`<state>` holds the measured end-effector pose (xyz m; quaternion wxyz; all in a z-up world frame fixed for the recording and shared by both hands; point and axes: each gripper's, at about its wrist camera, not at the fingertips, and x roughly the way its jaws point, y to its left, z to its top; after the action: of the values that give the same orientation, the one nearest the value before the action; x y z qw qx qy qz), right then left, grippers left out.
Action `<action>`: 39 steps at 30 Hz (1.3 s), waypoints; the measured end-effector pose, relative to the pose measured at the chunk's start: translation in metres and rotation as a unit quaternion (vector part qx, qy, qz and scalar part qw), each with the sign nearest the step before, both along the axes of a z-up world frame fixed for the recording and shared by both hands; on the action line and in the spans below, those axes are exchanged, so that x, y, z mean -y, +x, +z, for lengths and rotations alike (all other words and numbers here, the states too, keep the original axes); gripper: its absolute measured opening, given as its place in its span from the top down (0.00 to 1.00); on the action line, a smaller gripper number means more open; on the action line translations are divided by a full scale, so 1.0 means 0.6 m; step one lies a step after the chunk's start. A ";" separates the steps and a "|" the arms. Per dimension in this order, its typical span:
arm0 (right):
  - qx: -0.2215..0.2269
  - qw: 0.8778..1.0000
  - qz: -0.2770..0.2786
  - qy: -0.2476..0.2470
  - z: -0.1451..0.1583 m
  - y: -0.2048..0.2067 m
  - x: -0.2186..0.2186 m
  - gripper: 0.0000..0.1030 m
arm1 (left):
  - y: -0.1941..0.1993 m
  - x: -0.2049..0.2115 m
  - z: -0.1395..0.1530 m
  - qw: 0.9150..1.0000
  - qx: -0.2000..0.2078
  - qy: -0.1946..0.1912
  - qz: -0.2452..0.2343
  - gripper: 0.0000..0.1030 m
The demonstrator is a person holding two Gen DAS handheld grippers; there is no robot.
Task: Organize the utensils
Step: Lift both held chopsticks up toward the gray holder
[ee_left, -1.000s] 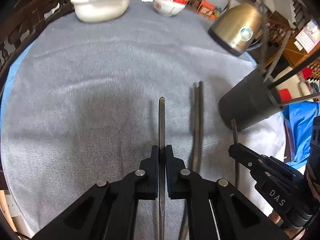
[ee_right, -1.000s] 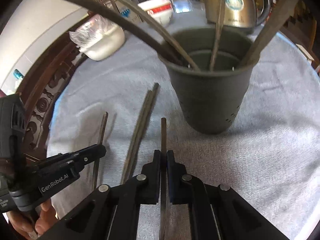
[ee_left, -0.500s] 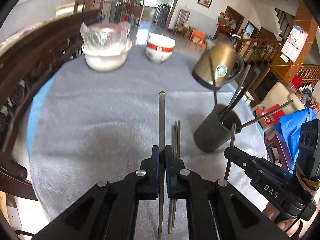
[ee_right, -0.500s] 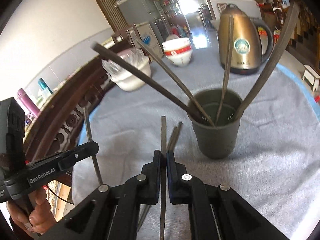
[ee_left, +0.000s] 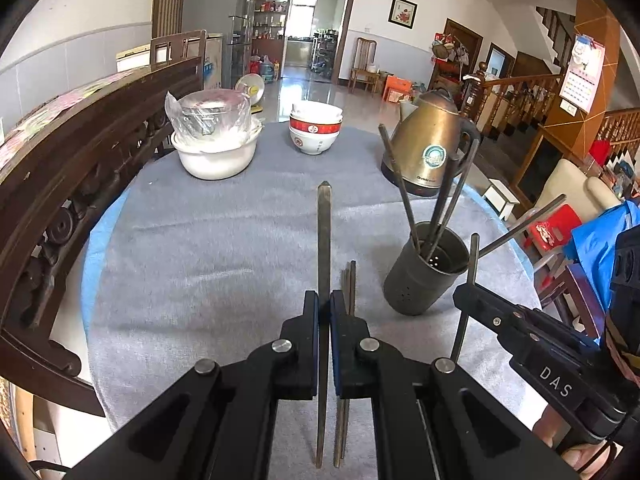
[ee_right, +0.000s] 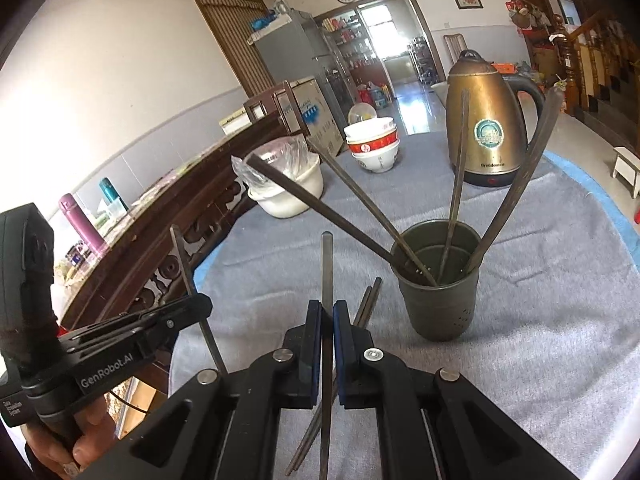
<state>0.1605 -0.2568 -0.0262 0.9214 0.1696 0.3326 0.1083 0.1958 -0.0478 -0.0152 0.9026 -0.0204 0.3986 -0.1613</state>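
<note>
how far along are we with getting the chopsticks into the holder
Done: four chopsticks stand in the dark holder. In hand: the left gripper and right gripper are each shut on one chopstick. Left: a pair of chopsticks lies on the grey cloth.

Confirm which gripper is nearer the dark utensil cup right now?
Right. The right gripper, shut on a chopstick, is just beside the dark utensil cup. The left gripper, also holding one, sits farther off, across the loose pair of chopsticks.

Both views are bright and sharp. Daylight comes from the far doorway (ee_left: 316,32) and makes glare on the floor (ee_left: 304,96). The fisheye lens bends the edges, and the corners are black.
</note>
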 end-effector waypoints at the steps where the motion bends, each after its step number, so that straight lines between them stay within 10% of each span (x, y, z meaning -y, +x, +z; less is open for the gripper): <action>1: 0.002 1.000 0.000 0.002 0.001 -0.001 0.001 0.94 | 0.000 0.001 0.002 1.000 0.001 0.000 0.000 0.95; 22: 0.090 0.994 -0.020 0.054 0.056 -0.045 0.045 0.94 | -0.028 -0.037 0.069 0.998 0.033 -0.062 0.000 0.95; 39: 0.270 0.954 -0.131 -0.007 0.142 -0.108 0.073 0.94 | -0.058 -0.030 0.131 0.988 0.128 -0.085 0.023 0.95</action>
<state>0.0959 -0.3008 0.0589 0.9840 0.1695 0.0472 0.0261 0.1611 -0.0297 0.0632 0.9446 -0.0855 0.2642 -0.1748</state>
